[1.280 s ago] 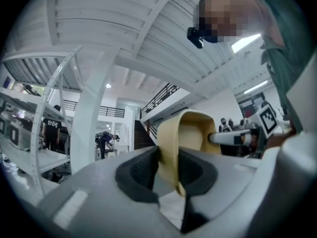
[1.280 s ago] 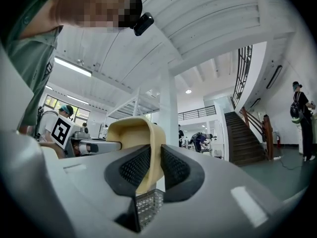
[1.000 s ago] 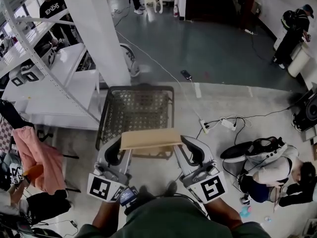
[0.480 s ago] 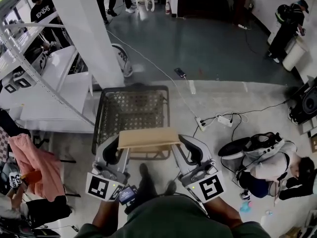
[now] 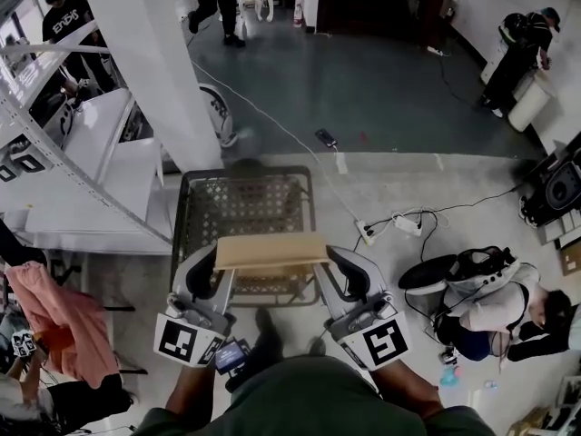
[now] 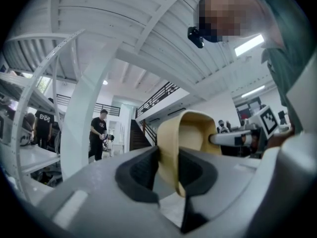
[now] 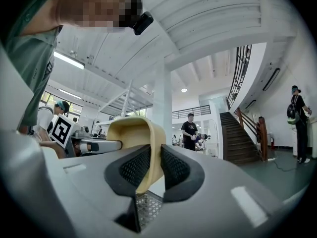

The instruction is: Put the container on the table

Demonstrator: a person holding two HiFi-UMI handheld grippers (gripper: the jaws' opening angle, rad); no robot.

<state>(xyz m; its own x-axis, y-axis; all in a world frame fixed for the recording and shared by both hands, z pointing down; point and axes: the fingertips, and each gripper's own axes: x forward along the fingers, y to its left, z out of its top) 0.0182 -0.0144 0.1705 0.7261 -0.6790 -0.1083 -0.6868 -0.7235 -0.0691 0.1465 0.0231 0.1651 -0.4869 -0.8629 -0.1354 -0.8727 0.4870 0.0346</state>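
Observation:
A tan, flat-topped container (image 5: 270, 252) hangs in the air between my two grippers, above the near end of a metal mesh cart (image 5: 243, 209). My left gripper (image 5: 211, 273) is shut on the container's left rim (image 6: 168, 152), with the tan wall pinched between its dark pads. My right gripper (image 5: 338, 271) is shut on the right rim (image 7: 148, 155) in the same way. Both grippers point away from me, roughly level. The white table (image 5: 95, 175) stands to the left, beyond the cart.
A white pillar (image 5: 154, 57) rises beside the table. White shelving bars (image 5: 54, 148) slant over the table. Cables and a power strip (image 5: 399, 225) lie on the floor to the right, near a person sitting (image 5: 495, 307). Several people stand farther off.
The floor, cart and pillar have slid toward me and downward in the head view as I walk ahead. Both grippers keep the same hold on the container.

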